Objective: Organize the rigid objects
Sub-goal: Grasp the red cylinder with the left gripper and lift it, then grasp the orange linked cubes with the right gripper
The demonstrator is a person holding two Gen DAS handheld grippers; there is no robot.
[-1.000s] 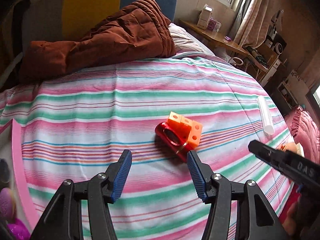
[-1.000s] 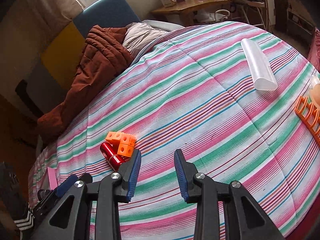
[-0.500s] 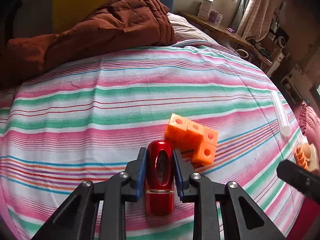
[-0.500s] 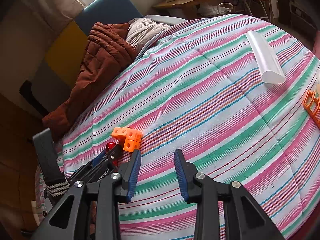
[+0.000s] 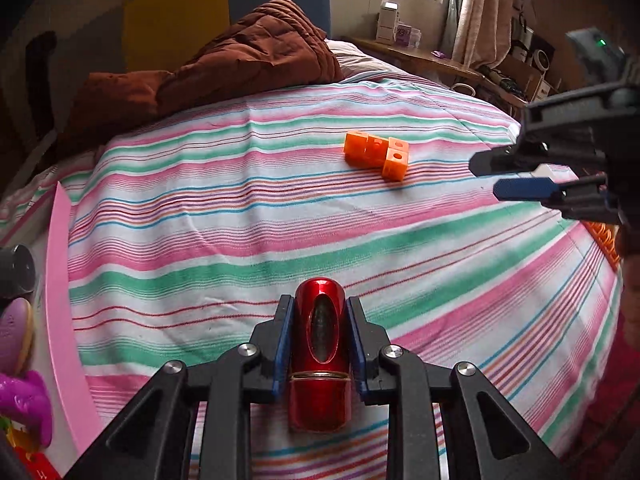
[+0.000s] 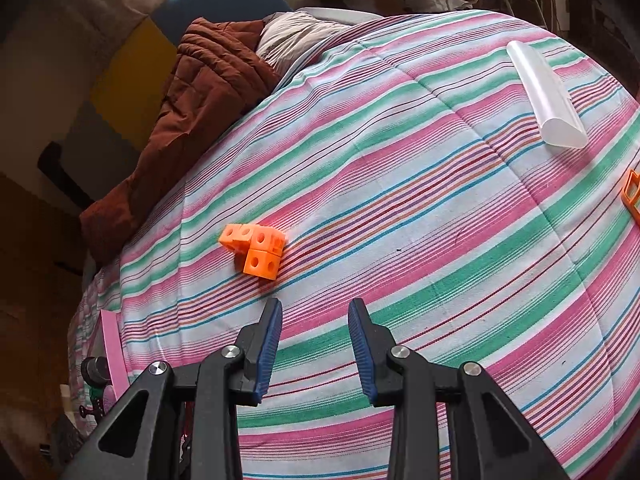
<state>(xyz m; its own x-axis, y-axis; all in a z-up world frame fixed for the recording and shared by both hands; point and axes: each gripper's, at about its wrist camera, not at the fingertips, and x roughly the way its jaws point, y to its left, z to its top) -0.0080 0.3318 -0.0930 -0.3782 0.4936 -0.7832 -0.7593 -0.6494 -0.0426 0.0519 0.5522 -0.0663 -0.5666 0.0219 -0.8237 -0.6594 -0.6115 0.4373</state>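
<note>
1. The left gripper [image 5: 319,336] clamps a glossy red cylinder [image 5: 319,354] above the striped bedspread [image 5: 240,240].
2. Orange linked cubes [image 6: 255,249] lie mid-bed.
3. The right gripper [image 6: 315,346] hovers parted, empty, just behind the cubes.

Blocks [image 6: 253,249] left of tube [image 6: 545,96]

Glossy red cylinder [image 5: 319,354], dark oval window on top, gold band near its base: lower centre, lengthwise between blue pads. Orange cube cluster [image 5: 377,155], L-shaped, holed faces: upper centre-right on the striped bedspread [image 5: 224,216].
</note>
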